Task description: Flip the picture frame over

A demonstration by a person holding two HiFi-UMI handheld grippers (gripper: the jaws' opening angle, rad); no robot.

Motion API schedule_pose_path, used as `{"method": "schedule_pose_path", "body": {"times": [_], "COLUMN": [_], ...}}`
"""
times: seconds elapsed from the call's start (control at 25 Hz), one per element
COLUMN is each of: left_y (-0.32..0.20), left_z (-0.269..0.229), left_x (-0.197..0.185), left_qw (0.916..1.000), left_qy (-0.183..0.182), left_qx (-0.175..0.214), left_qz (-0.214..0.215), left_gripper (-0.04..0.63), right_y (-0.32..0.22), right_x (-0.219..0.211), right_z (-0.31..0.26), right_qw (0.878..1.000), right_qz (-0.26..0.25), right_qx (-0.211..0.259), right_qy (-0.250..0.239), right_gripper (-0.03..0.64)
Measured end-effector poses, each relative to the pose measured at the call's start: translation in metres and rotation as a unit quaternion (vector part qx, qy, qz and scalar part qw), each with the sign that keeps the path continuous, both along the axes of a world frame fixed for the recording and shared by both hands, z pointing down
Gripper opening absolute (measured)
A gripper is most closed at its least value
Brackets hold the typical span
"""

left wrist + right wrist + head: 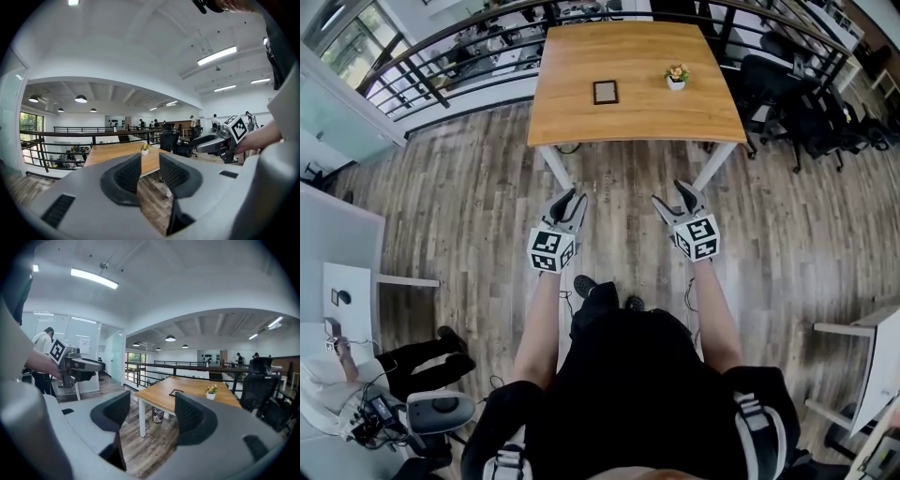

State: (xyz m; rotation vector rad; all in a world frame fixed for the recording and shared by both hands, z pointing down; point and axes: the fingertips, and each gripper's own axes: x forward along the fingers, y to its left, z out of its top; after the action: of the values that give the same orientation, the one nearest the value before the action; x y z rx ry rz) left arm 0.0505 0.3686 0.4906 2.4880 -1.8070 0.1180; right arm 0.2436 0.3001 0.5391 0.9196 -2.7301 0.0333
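The picture frame (606, 92) lay flat on the wooden table (581, 122), well apart from both tools toward 12 o'clock, slightly nearer the left gripper (572, 197) at its 1 o'clock than the right gripper (671, 195) at its 11 — both grippers' jaws stood parted, holding nothing.

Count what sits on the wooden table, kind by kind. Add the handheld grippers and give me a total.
picture frame: 1
potted flower: 1
grippers: 2 (left gripper, right gripper)
Total: 4
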Motion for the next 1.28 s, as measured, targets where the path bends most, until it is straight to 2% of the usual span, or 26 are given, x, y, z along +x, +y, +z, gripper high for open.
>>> {"method": "schedule_pose_path", "body": {"times": [0.04,0.48,1.0,1.28], "left_y": [0.000,-0.002,-0.012,-0.030], "left_z": [0.002,0.009,0.020,0.033], "left_x": [0.000,0.001,-0.027,-0.044], "left_qw": [1.0000,0.9998,0.9990,0.9984], "left_qy": [0.000,0.008,0.019,0.029], "left_qx": [-0.002,-0.010,-0.025,-0.038], "left_qz": [-0.002,-0.016,-0.031,-0.030], "left_gripper": [0.124,0.192,0.196,0.196], "right_y": [0.000,-0.003,-0.014,-0.035], "right_x": [0.001,0.010,-0.017,-0.039], "right_z": [0.002,0.003,0.004,0.006], "right_qw": [1.000,1.000,1.000,1.000], "right_qz": [-0.001,0.004,0.000,0.017], "right_qx": [-0.001,-0.005,-0.013,-0.024], "right_qy": [-0.001,-0.004,0.001,-0.004], "right_gripper": [0.300,0.342,0.339,0.328]}}
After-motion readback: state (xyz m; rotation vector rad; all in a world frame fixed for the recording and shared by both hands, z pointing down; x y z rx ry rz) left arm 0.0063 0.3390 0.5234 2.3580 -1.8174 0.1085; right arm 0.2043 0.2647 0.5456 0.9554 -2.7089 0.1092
